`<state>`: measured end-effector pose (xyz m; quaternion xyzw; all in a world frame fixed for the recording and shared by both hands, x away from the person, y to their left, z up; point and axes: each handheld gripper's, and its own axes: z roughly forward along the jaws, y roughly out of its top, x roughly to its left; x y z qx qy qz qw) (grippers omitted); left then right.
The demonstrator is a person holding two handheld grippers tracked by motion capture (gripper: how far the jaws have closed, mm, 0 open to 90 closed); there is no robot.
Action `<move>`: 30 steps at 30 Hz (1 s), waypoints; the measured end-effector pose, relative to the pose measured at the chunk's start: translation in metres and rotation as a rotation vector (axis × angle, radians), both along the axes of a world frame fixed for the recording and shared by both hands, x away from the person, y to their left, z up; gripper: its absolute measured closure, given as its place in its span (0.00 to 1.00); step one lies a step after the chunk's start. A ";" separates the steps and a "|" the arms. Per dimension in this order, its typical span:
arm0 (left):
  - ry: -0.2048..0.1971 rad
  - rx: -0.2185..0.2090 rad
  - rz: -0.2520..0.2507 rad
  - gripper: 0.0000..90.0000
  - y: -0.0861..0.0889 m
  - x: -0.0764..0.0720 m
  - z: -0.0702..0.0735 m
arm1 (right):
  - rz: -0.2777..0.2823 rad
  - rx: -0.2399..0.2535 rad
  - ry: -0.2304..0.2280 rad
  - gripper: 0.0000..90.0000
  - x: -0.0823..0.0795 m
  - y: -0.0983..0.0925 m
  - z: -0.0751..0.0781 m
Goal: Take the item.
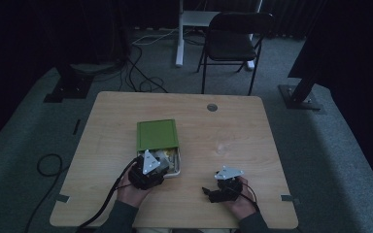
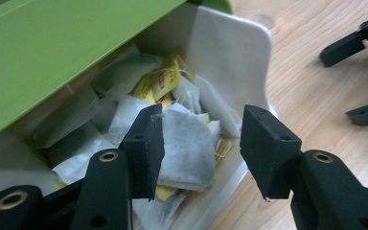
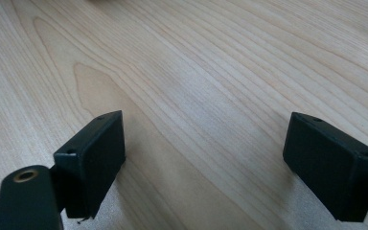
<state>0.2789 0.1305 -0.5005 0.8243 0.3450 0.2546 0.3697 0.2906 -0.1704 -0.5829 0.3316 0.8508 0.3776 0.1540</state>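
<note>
Reaching into the half-open box (image 2: 230, 52), your left gripper (image 2: 201, 143) straddles a tea bag (image 2: 187, 143), jaws apart; nothing lifted yet. Right gripper (image 3: 206, 158) idles open.

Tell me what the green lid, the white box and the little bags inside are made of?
The green lid looks like smooth plastic: flat, even colour, soft sheen. The white box seems plastic too, with a thin, rounded, slightly glossy wall. The little bags look like thin, crinkled filter paper, with dark contents showing through, probably tea.
</note>
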 end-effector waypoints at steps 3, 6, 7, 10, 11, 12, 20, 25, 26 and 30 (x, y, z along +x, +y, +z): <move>0.006 0.020 0.008 0.59 -0.001 0.001 -0.002 | -0.001 0.000 0.000 0.16 0.000 0.000 0.000; 0.014 0.032 0.021 0.60 -0.002 0.002 -0.005 | 0.000 0.000 0.000 0.16 0.000 0.000 0.000; 0.015 0.040 0.028 0.60 -0.003 0.002 -0.006 | 0.000 0.000 0.000 0.16 0.000 0.000 0.000; 0.029 0.042 0.040 0.61 -0.001 0.004 -0.009 | 0.000 0.000 0.000 0.16 0.000 0.000 0.000; 0.028 0.036 0.039 0.63 0.000 0.003 -0.009 | 0.000 0.000 0.000 0.16 0.000 0.000 0.000; 0.029 0.031 0.037 0.64 0.000 0.003 -0.010 | 0.001 -0.001 0.000 0.16 0.000 0.000 0.000; 0.058 0.053 0.065 0.74 0.000 0.006 -0.016 | 0.001 -0.001 -0.001 0.16 0.000 0.000 0.000; 0.059 0.026 0.073 0.90 0.002 0.007 -0.014 | 0.001 -0.001 0.000 0.16 0.000 0.000 0.000; 0.058 0.026 0.072 0.93 0.002 0.007 -0.014 | 0.001 -0.001 0.000 0.16 0.000 0.000 0.000; 0.054 0.010 0.056 1.00 0.003 0.007 -0.013 | 0.000 0.000 0.000 0.16 0.000 0.000 0.000</move>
